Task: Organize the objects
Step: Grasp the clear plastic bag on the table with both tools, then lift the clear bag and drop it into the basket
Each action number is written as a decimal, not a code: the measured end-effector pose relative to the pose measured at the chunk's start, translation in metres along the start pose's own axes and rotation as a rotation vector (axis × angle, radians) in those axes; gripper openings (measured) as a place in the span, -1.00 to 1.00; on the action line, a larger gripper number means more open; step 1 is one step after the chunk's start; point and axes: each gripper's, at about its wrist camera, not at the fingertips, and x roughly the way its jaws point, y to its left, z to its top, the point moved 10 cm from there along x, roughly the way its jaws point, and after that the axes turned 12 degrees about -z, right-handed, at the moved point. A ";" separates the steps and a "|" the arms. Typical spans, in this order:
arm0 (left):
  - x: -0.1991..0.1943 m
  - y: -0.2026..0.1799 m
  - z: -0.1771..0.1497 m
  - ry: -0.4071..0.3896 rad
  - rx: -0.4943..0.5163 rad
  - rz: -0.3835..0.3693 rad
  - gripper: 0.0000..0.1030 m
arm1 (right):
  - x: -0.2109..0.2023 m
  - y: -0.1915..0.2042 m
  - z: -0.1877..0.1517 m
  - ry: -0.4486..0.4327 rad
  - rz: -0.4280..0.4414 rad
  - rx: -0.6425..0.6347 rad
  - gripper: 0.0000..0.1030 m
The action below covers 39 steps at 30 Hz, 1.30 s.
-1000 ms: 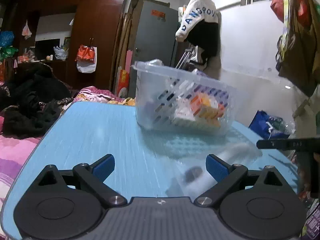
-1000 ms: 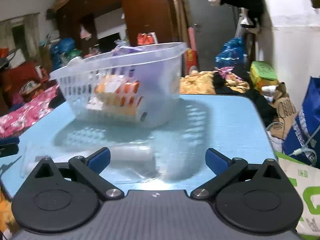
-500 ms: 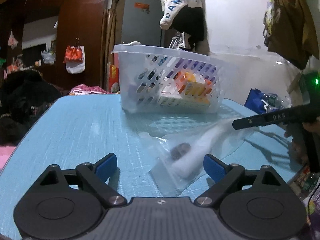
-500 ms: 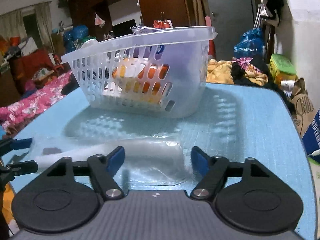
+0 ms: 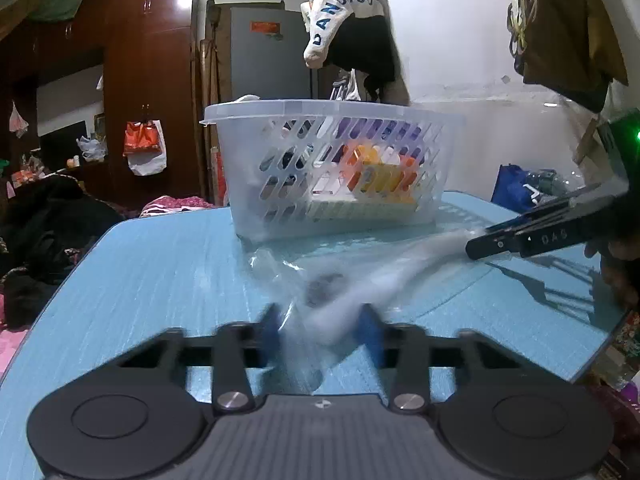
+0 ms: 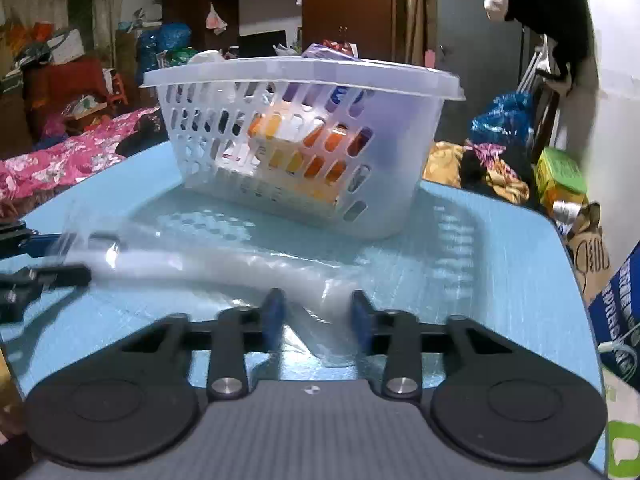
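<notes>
So there's this crinkly clear plastic bag (image 5: 320, 300) with a white tube inside lying on the blue surface (image 5: 160, 272) just in front of the basket (image 5: 332, 168), left gripper (image 5: 322, 334) and right gripper (image 6: 316, 316) low at opposite ends, jaws narrowed around it, can't tell if clamped.

Wardrobe (image 5: 152, 80), hanging hoodie (image 5: 344, 12) (white), pink bedding (image 6: 60, 160)

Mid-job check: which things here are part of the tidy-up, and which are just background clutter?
Job:
clear plastic bag, with both ends between gripper fingers
white basket
left gripper
right gripper

Lying about:
hanging clothes
pink bedding
blue bag
</notes>
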 end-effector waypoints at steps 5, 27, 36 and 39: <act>-0.003 0.005 0.002 -0.029 0.012 -0.029 -0.53 | -0.007 0.009 0.002 -0.044 -0.006 -0.044 -0.70; -0.052 -0.019 0.056 -0.250 0.190 -0.069 -0.59 | -0.071 0.001 0.035 -0.279 -0.006 0.012 -0.81; -0.048 0.004 0.182 -0.368 0.214 -0.027 -0.59 | -0.101 -0.019 0.157 -0.431 -0.076 0.048 -0.81; -0.020 0.023 0.212 -0.342 0.181 -0.004 -0.59 | -0.078 -0.027 0.183 -0.427 -0.093 0.064 -0.81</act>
